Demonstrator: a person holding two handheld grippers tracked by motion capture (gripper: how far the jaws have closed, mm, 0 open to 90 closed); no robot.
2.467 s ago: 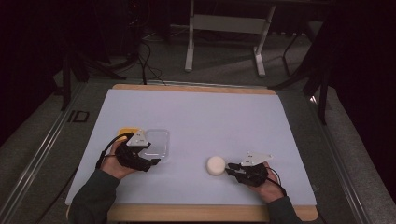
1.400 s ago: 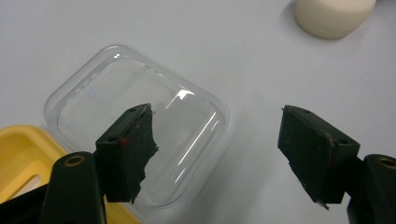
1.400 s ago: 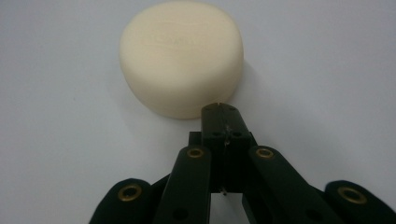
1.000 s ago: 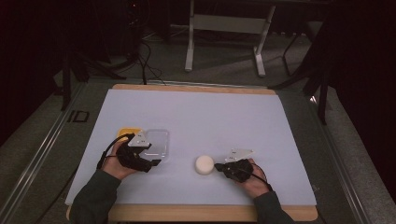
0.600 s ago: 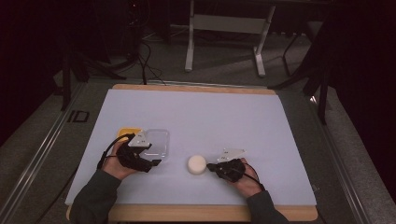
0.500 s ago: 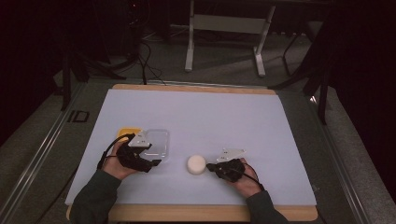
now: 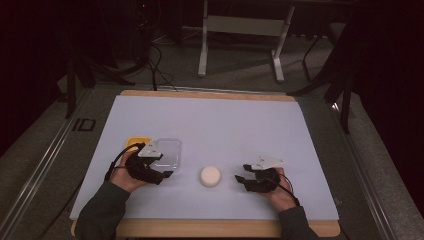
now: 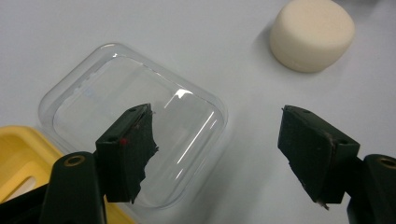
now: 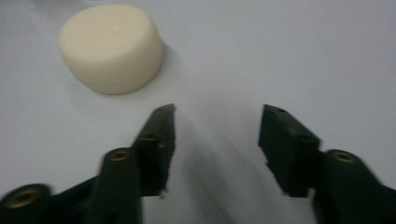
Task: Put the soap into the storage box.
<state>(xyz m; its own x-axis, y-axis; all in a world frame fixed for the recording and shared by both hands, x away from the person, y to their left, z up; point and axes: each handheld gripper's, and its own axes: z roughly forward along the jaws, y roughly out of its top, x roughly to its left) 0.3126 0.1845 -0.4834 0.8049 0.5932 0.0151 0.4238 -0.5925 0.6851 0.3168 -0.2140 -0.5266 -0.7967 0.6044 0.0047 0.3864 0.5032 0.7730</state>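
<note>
Two hand-held grippers rest low over the white mat, one on each side of a cream round puck that sits flat on the mat and touches nothing. The right gripper lies just to the right of the puck with its tips pointing at it. Its jaws have just been opening and now stand spread with bare mat between them. In the right gripper view the puck lies beyond the tip of the left jaw of that gripper, clear of both pads. The left gripper is to the left of the puck, a little farther from it, and its jaws are also apart and pinch nothing. In the left gripper view one jaw of this gripper hangs over a clear plastic tray and the other over bare mat, with the tray's near corner between them and the puck beyond. The tray lies to the puck's left and slightly behind it. A yellow piece adjoins the tray's far side from the puck.
</note>
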